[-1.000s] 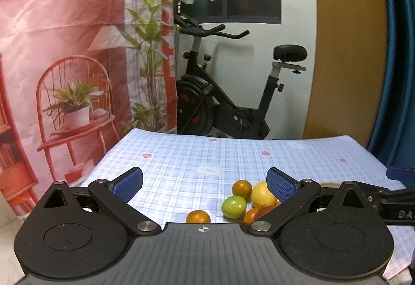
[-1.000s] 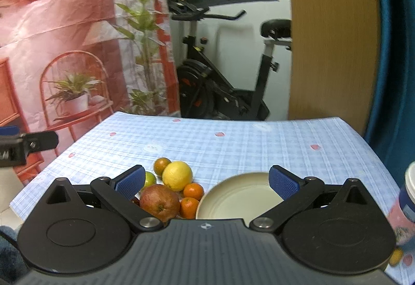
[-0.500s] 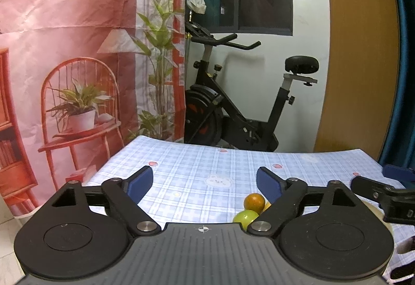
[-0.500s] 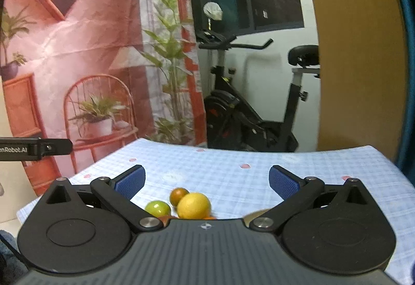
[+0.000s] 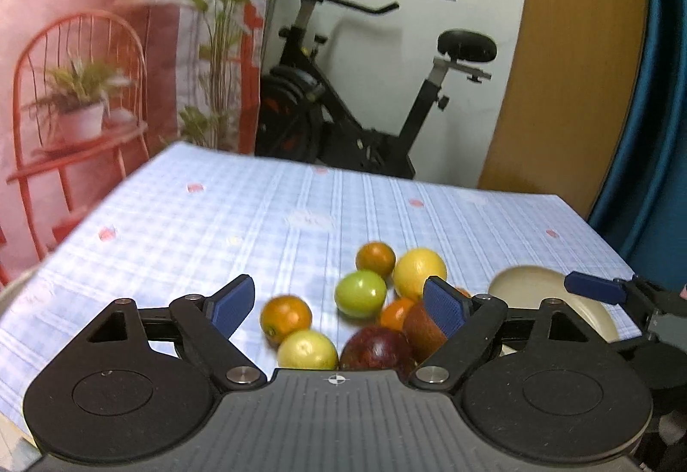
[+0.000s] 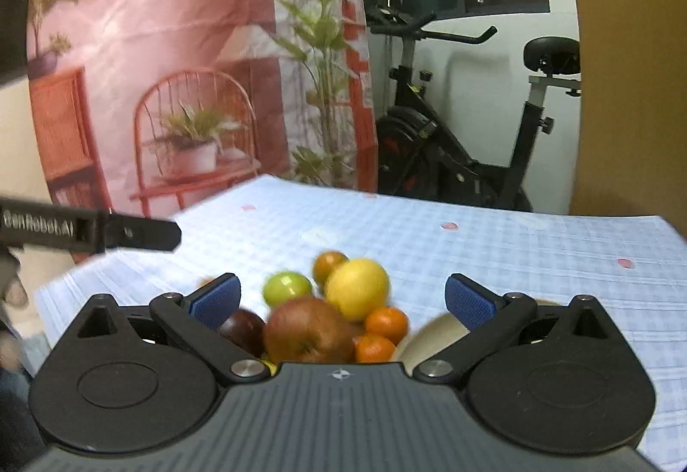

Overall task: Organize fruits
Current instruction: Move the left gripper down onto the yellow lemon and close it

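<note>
Crowding both released tongs, left (image 5: 337, 306) and right (image 6: 341, 300): heaped fruits (image 5: 360, 293) beside plate (image 5: 521, 278), exercise bike (image 5: 343, 98) beyond.

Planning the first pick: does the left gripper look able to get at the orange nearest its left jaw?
Probably yes: the orange lies at the pile's open edge, the left gripper stands open, nothing between.

Exercise bike (image 5: 369, 102) behind checked tablecloth (image 5: 223, 223); printed backdrop (image 6: 171, 55) left.

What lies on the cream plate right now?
The visible part of the plate is bare; all fruit, like the lemon, sits on the tablecloth beside it. Gripper parts hide the plate's near portion.
</note>
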Motion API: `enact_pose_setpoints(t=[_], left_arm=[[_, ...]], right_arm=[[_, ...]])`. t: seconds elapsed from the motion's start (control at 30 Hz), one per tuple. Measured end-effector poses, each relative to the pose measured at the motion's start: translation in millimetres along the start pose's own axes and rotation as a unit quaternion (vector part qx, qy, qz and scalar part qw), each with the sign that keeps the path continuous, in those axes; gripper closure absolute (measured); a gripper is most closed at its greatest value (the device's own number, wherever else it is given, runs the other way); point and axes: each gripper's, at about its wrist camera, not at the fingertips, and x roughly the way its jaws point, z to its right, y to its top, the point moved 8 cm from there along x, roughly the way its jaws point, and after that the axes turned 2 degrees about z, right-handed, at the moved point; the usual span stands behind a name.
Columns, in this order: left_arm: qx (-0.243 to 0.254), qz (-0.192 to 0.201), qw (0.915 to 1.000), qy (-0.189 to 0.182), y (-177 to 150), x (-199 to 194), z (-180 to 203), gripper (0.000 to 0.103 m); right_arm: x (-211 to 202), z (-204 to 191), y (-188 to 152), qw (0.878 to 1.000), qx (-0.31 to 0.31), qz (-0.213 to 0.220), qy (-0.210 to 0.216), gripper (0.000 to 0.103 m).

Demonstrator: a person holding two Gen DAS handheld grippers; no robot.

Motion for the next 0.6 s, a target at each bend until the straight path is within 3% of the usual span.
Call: enact_pose_setpoints(t=[0.33, 0.6], left_arm=[[0.009, -0.017, 0.9997, 0.016, -7.4, 4.4, 1.6, 0.01], [0.01, -0.026, 0.9996, -0.008, -14.7, 3.2, 7.3, 0.012]], right_arm=[[6.6, -1.3, -19.9, 0.999, 0.007, -0.037, 0.026, 0.0], [4.8, -8.7, -30.0, 0.996, 0.013, -0.065, 0.053, 0.0]])
